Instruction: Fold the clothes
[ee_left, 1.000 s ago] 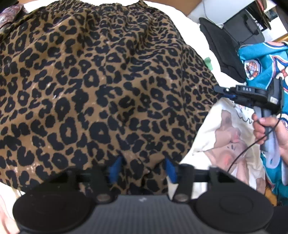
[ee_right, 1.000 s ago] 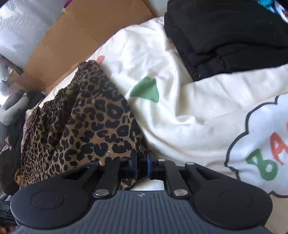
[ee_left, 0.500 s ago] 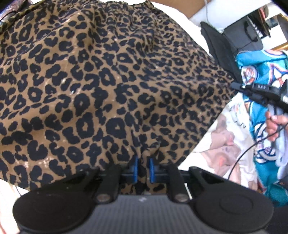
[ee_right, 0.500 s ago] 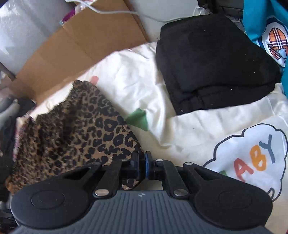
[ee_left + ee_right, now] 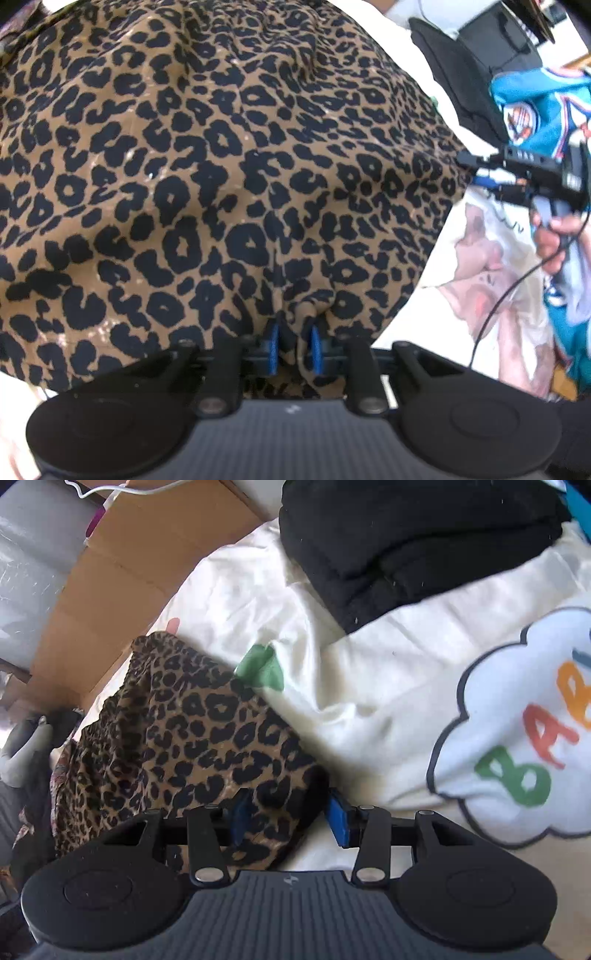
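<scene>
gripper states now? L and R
Left gripper: closed, pinching a fold of the leopard-print garment.
Right gripper: open, jaws apart around the garment's corner, not clamped.

white printed bedsheet, perhaps cardboard behind

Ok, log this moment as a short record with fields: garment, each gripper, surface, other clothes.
garment: leopard-print garment, spread on the bed
left gripper: shut on a bunched edge of the leopard-print garment
right gripper: open, jaws apart, the garment's corner lying between them
surface: white printed bedsheet with a "BAB" cloud design
other clothes: folded black garment at the far side; teal printed garment beside the person's hand
</scene>
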Demonstrator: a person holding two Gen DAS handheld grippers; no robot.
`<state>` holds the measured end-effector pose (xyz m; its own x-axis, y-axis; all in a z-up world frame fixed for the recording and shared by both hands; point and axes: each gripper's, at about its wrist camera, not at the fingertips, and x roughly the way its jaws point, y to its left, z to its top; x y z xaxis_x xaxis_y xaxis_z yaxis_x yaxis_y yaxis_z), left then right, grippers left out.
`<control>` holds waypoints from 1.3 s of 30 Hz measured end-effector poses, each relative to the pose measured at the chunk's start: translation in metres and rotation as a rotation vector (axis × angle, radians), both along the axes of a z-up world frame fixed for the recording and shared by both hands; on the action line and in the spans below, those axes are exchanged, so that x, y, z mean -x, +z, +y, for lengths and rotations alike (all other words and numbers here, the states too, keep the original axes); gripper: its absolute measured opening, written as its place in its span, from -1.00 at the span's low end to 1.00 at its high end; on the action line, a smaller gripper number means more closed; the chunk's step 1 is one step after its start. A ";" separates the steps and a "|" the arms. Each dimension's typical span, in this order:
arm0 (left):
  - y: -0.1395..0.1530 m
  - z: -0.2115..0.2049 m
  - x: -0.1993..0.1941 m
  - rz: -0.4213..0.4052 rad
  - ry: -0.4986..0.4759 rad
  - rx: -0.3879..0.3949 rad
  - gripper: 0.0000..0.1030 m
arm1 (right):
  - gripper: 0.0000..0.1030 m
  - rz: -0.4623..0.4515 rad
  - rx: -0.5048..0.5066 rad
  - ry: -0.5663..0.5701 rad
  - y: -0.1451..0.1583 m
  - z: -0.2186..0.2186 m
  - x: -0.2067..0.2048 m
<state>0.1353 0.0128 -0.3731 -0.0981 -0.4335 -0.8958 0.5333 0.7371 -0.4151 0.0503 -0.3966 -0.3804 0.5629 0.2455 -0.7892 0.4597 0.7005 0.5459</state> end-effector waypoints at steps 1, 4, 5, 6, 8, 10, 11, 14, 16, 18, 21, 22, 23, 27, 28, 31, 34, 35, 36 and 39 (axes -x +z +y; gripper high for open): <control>0.002 0.001 0.001 0.003 0.001 0.006 -0.67 | -0.02 -0.003 -0.005 -0.005 -0.001 0.000 0.001; 0.006 0.002 0.004 0.005 -0.005 0.019 -0.69 | -0.62 -0.016 -0.019 -0.035 -0.004 -0.005 0.000; 0.006 0.002 0.004 0.005 -0.010 0.022 -0.69 | -0.92 -0.021 -0.025 -0.045 -0.004 -0.007 -0.001; 0.005 -0.001 0.006 0.005 -0.014 0.026 -0.70 | -0.93 -0.025 -0.036 -0.044 -0.002 -0.009 -0.002; 0.006 -0.005 0.007 0.010 -0.014 0.042 -0.71 | -0.94 -0.048 0.012 -0.021 0.013 -0.007 -0.002; 0.006 -0.004 0.006 0.025 -0.009 0.063 -0.71 | -0.94 -0.067 0.069 -0.008 0.029 -0.004 -0.003; 0.006 -0.004 0.005 0.035 -0.005 0.074 -0.71 | -0.94 -0.072 0.093 -0.010 0.036 -0.002 -0.003; 0.002 -0.003 0.005 0.054 -0.008 0.083 -0.70 | -0.94 -0.059 0.167 -0.009 0.045 0.003 -0.008; 0.001 -0.007 0.010 0.034 -0.049 0.066 -0.67 | -0.94 -0.029 0.205 0.005 0.041 0.006 -0.013; 0.002 -0.009 0.015 0.011 -0.086 0.054 -0.62 | -0.93 0.007 0.215 0.009 0.034 0.006 -0.014; 0.008 -0.001 0.013 0.014 -0.083 0.071 -0.57 | -0.91 0.023 0.198 0.000 0.026 -0.001 -0.009; 0.012 0.006 0.009 0.007 -0.064 0.075 -0.57 | -0.90 0.022 0.196 -0.007 0.026 -0.003 -0.008; 0.017 0.013 0.004 -0.003 -0.041 0.077 -0.53 | -0.90 0.021 0.195 -0.013 0.026 -0.005 -0.006; 0.033 0.042 -0.014 -0.042 0.049 0.084 -0.42 | -0.87 0.019 0.187 -0.026 0.027 -0.009 -0.001; 0.037 0.051 -0.020 -0.065 0.079 0.075 -0.41 | -0.85 0.018 0.185 -0.027 0.027 -0.009 0.000; 0.046 0.088 -0.037 -0.154 0.196 0.012 -0.34 | -0.73 0.016 0.180 -0.029 0.028 -0.010 0.002; 0.050 0.123 -0.051 -0.226 0.326 -0.061 -0.31 | -0.31 0.015 0.174 -0.031 0.028 -0.010 0.005; 0.053 0.135 -0.055 -0.256 0.357 -0.089 -0.29 | -0.25 0.014 0.172 -0.031 0.028 -0.011 0.006; 0.056 0.145 -0.058 -0.285 0.384 -0.118 -0.27 | -0.21 0.010 0.174 -0.027 0.028 -0.011 0.006; 0.064 0.176 -0.068 -0.331 0.455 -0.151 -0.13 | -0.18 0.006 0.183 -0.018 0.030 -0.010 0.005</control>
<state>0.2030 0.1888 -0.3091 0.3637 -0.2313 -0.9023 0.2329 0.9605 -0.1524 0.0458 -0.4069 -0.3508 0.5608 0.0873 -0.8233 0.4758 0.7798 0.4068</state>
